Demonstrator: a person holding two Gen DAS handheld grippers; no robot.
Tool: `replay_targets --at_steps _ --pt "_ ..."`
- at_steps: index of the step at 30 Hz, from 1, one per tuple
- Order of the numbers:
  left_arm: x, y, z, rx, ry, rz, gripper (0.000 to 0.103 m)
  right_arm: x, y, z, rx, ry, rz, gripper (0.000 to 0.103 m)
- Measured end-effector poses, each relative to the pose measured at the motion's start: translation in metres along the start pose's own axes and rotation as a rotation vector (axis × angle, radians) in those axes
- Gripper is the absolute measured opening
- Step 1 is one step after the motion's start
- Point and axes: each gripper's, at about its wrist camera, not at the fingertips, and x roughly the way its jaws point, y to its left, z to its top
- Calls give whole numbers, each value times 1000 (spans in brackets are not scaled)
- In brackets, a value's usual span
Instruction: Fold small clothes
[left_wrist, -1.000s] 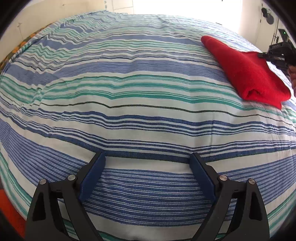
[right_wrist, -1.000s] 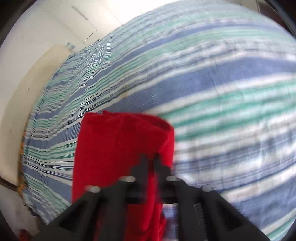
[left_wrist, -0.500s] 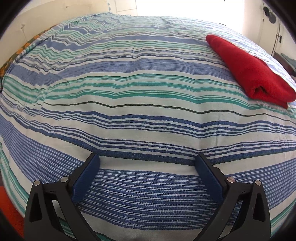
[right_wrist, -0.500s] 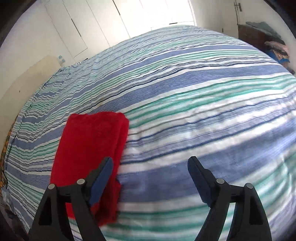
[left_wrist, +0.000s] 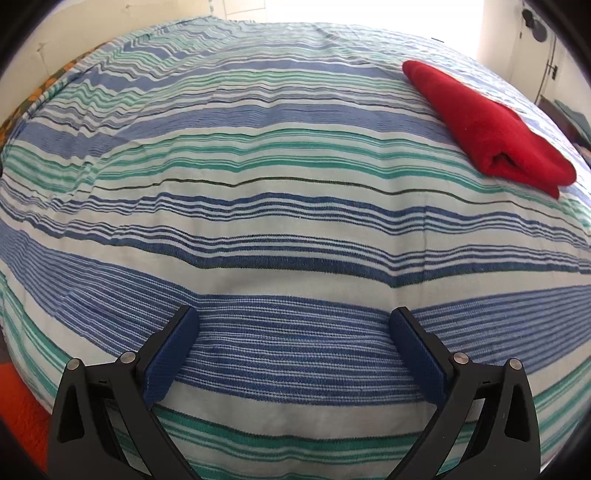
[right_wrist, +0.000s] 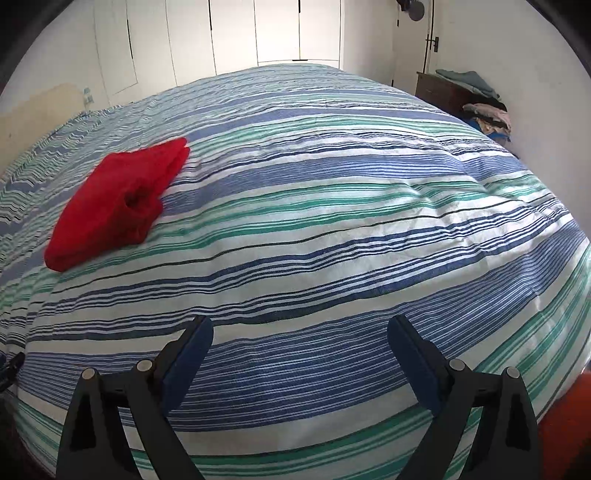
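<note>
A folded red garment (left_wrist: 487, 125) lies on the striped bed (left_wrist: 258, 206), far right in the left wrist view and at the left in the right wrist view (right_wrist: 118, 199). My left gripper (left_wrist: 295, 325) is open and empty, low over the near edge of the bed, well away from the garment. My right gripper (right_wrist: 299, 336) is open and empty, also near the bed's front edge, with the garment far ahead to its left.
The bed cover has blue, green and white stripes (right_wrist: 332, 221). A dark dresser with piled clothes (right_wrist: 476, 99) stands at the far right by the wall. White closet doors (right_wrist: 236, 33) are behind the bed. An orange floor (left_wrist: 22, 398) shows at the bed's near corner.
My right gripper let go of the red garment, opened, and pulled back toward the bed's near edge. The garment stays folded on the bed. My left gripper drew back slightly.
</note>
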Motion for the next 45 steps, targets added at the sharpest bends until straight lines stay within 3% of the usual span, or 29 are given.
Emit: replay_targets --at_steps 4,8,45 --pt "0 3 1 2 12 -28 102 19 0 -13 -17 58 -7 97" --pt "0 2 -1 7 3 -30 102 20 3 -18 -39 54 -25 102" --pt "3 -4 -1 15 -2 11 102 24 4 -24 -58 26 -29 103"
